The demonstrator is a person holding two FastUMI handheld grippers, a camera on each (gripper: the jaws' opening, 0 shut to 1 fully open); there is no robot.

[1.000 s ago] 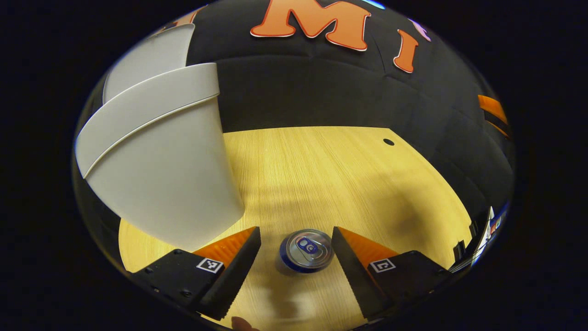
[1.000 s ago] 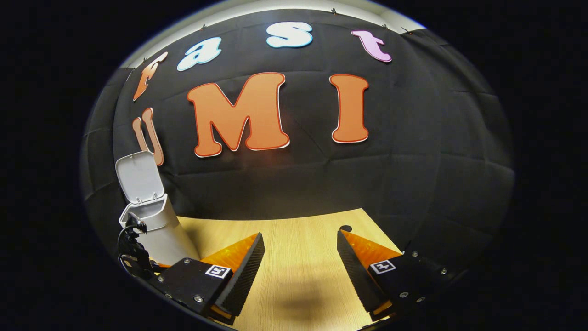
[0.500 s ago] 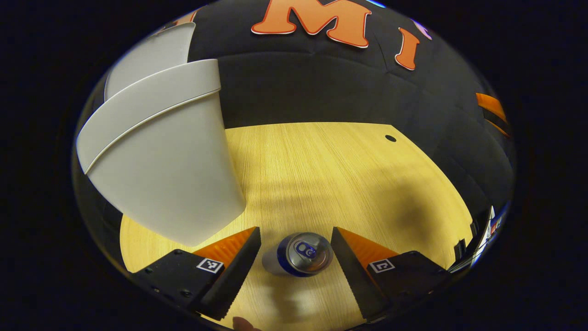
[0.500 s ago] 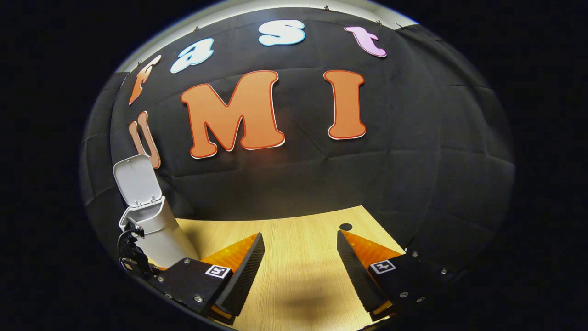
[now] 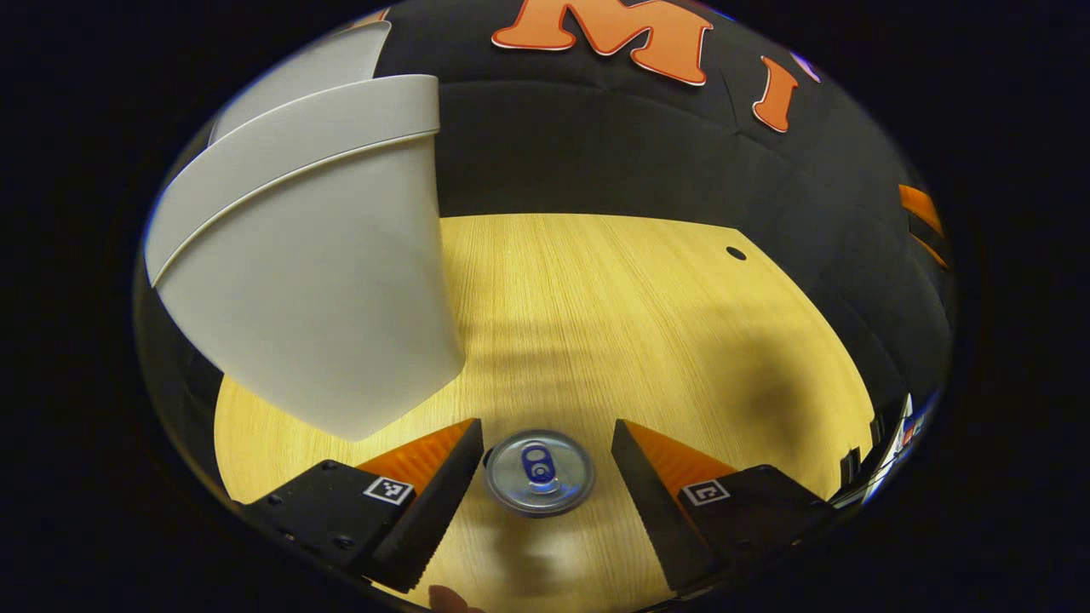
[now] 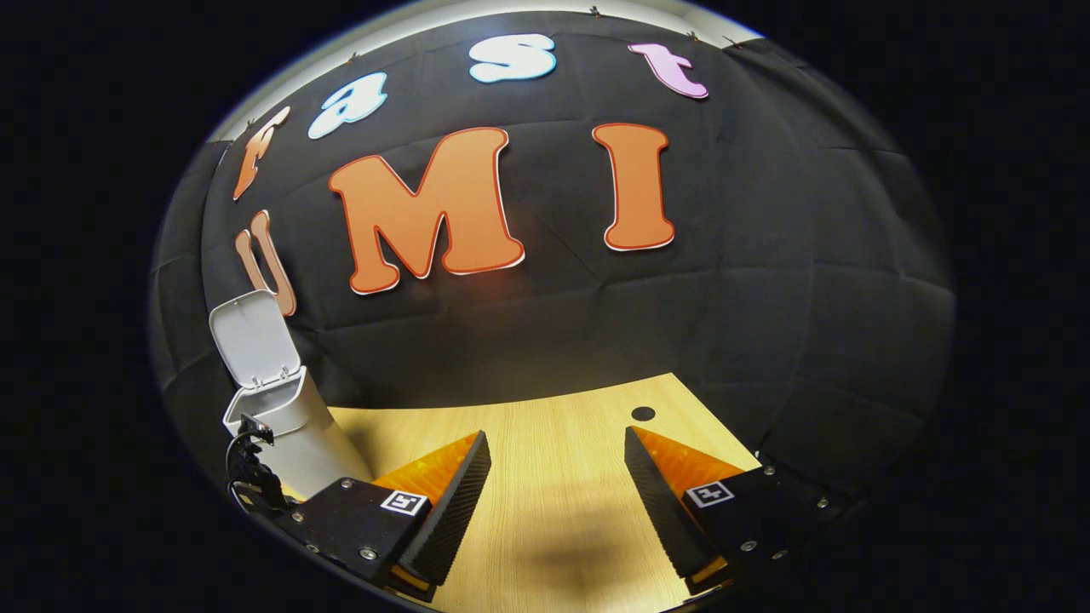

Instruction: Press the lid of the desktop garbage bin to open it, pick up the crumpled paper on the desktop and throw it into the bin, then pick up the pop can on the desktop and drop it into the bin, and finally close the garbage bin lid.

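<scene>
L gripper (image 5: 542,477) fingers wide, straddling upright pop can (image 5: 539,471) | R gripper (image 6: 558,502) wide, idle | risk: off-centre close, we tip can on tabletop (image 5: 613,298)

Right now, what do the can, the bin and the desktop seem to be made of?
The can: likely aluminium, judging by its shiny silver top with a pull tab. The bin: probably matte white plastic, smooth and seamless, with a moulded rim. The desktop: pale wood or wood-look laminate, with fine straight grain lines; which one, I cannot tell.
</scene>
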